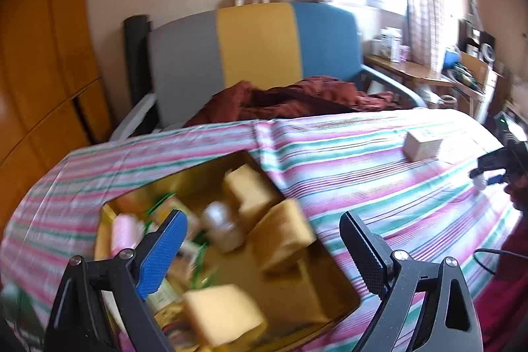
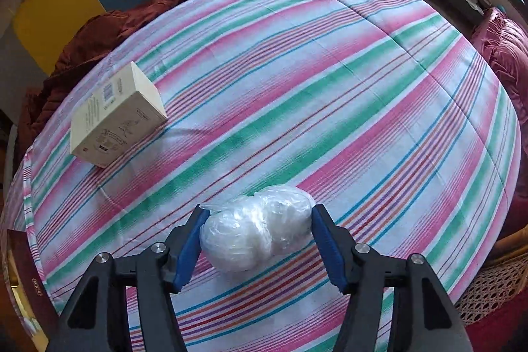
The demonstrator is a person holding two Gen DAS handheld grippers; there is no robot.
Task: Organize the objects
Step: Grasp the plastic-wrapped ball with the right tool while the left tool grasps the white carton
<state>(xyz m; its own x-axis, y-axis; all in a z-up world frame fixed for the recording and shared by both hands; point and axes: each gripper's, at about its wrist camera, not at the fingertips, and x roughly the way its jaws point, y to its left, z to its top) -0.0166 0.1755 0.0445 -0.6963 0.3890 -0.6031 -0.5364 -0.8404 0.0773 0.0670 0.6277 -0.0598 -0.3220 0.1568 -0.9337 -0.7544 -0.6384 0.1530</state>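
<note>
Left wrist view: left gripper (image 1: 264, 249) jaws wide, empty, above gold-lined box (image 1: 333, 292) holding yellow sponge blocks (image 1: 283, 235), a small jar (image 1: 222, 228) and blurred packets. Right wrist view: right gripper (image 2: 257, 240) pads clamp the plastic-wrapped white bundle (image 2: 257, 228) on the striped cloth (image 2: 330, 88); cream carton (image 2: 115, 117) lies well apart, upper left.

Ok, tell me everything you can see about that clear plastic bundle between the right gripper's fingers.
The plastic bundle is a crumpled, translucent white wad of thin film, roughly egg-shaped and lying on its side on the striped cloth. Its creased surface catches the light, and a loose flap sticks out at its upper left. The right gripper straddles it, with a blue pad against each end. What is inside cannot be told. It lies apart from the cream box.
</note>
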